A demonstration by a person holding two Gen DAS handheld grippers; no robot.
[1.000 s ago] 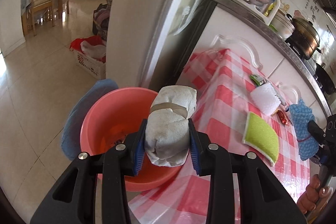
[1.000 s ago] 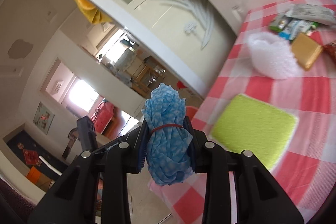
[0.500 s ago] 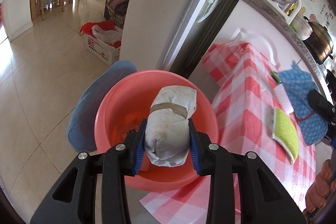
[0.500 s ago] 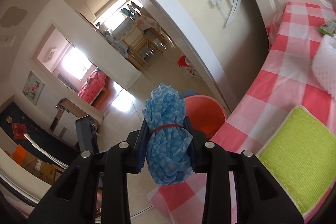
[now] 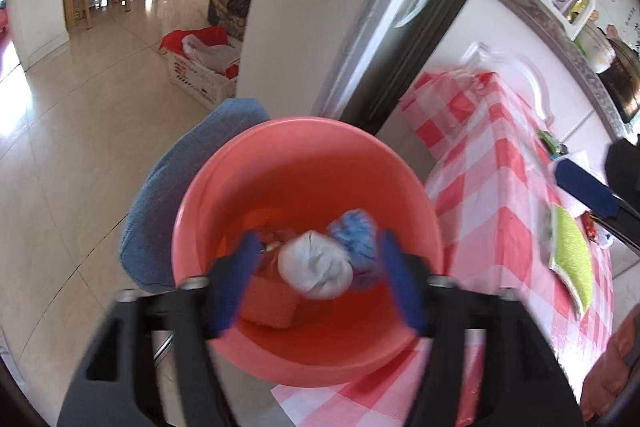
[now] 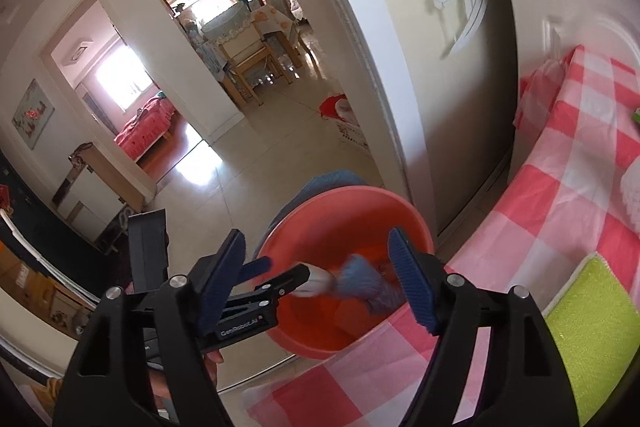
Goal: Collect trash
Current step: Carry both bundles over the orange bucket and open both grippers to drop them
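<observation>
A pink basin (image 5: 304,155) stands beside the checked table. My left gripper (image 5: 316,287) is open above it. A white wad (image 5: 314,271) and a blue wad (image 5: 356,237) are in the basin, blurred, with an orange block (image 5: 268,307) and other bits. My right gripper (image 6: 320,283) is open above the basin (image 6: 340,211). The blue wad (image 6: 360,281) and the white wad (image 6: 316,281) show blurred between its fingers. The left gripper also shows in the right wrist view (image 6: 276,275).
A red-and-white checked cloth (image 5: 492,163) covers the table at right, with a green sponge (image 5: 570,259) and a white scrubber (image 6: 632,195) on it. A blue cushion (image 5: 168,195) lies behind the basin. A door frame (image 5: 288,7) and cabinet stand beyond.
Both grippers have opened over the basin. The white wad has left the left gripper and the blue wad the right; both are now down in the basin.
</observation>
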